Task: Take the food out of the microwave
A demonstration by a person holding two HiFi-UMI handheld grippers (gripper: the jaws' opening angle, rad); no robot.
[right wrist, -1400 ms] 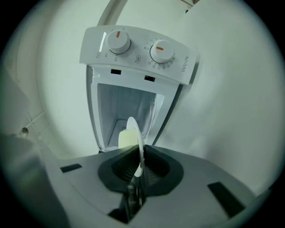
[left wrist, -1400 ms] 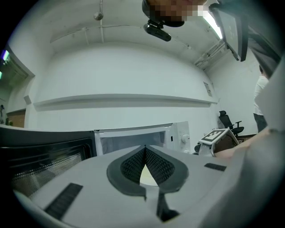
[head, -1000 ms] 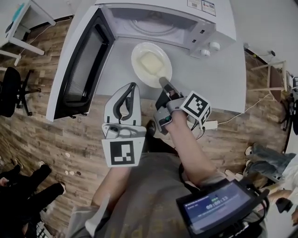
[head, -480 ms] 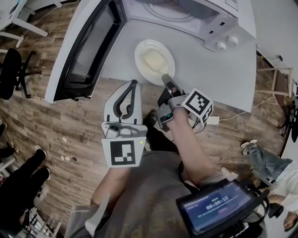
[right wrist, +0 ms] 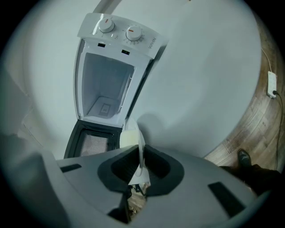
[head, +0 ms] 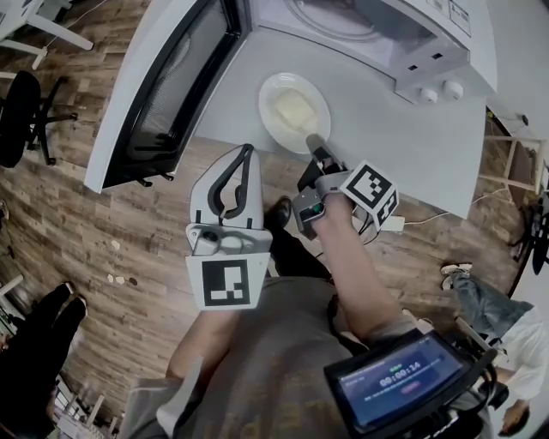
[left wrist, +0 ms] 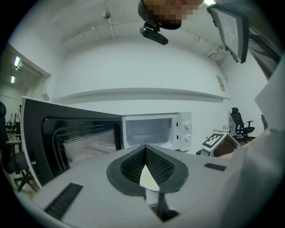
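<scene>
Head view: my right tongs [head: 315, 141] pinch the plate [head: 283, 93] by its near rim, jaws narrow, the only purchase a flat plate gives. The food [head: 294, 110] rides on it, out of the microwave [head: 369, 21], on or just above the table [head: 412, 129]. My left tongs [head: 244, 153] are closed on nothing, held back clear of the door [head: 171, 81].

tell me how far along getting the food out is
Done: the white microwave stands open and empty, and the white round plate of pale yellow food is out over the grey table. In hand: the right gripper is shut on the plate's rim. Left: setting it down and letting go.
</scene>
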